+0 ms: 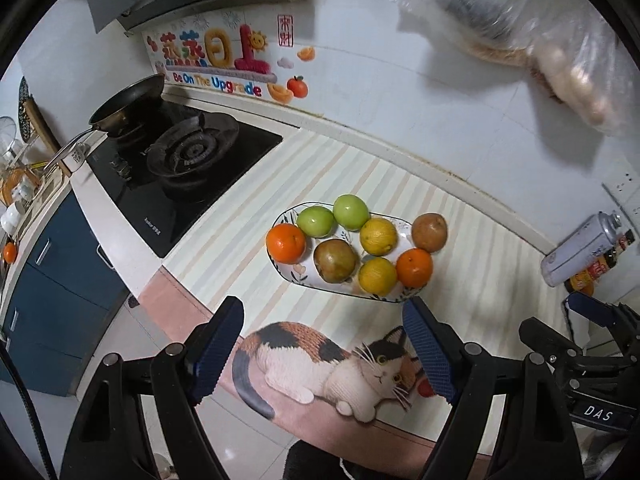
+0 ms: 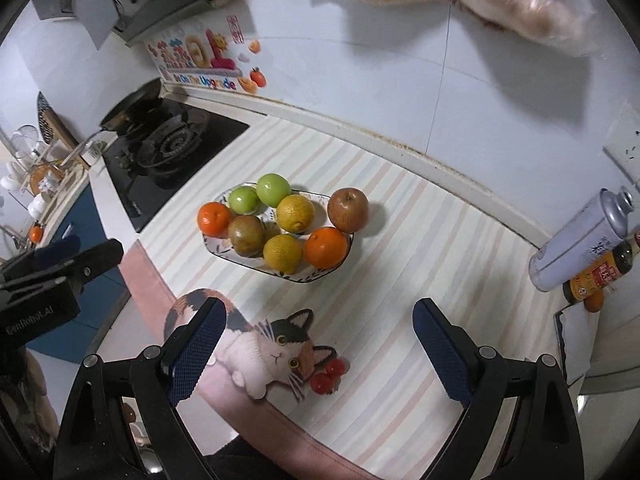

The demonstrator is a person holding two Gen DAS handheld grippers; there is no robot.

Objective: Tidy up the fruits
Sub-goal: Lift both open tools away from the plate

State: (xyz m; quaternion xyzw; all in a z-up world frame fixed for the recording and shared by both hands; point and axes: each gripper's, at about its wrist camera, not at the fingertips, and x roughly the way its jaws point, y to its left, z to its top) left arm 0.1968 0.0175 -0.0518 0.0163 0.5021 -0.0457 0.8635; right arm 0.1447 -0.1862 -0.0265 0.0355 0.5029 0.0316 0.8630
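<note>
An oval patterned plate (image 1: 294,274) (image 2: 310,278) on the striped counter mat holds two green apples (image 1: 351,210) (image 2: 273,189), two yellow citrus (image 1: 378,236) (image 2: 296,213), two oranges (image 1: 414,267) (image 2: 326,247) and a brown fruit (image 1: 335,261) (image 2: 245,235). A brown-red apple (image 1: 429,232) (image 2: 348,209) sits at the plate's far right edge. My left gripper (image 1: 324,346) is open and empty, hovering in front of the plate. My right gripper (image 2: 318,346) is open and empty, also in front of the plate.
A gas hob (image 1: 188,156) (image 2: 168,144) with a frying pan (image 1: 128,106) lies to the left. A spray can (image 1: 584,250) (image 2: 580,236) and sauce bottle (image 2: 600,276) stand at the right. A plastic bag (image 1: 520,24) (image 2: 520,4) hangs on the tiled wall above.
</note>
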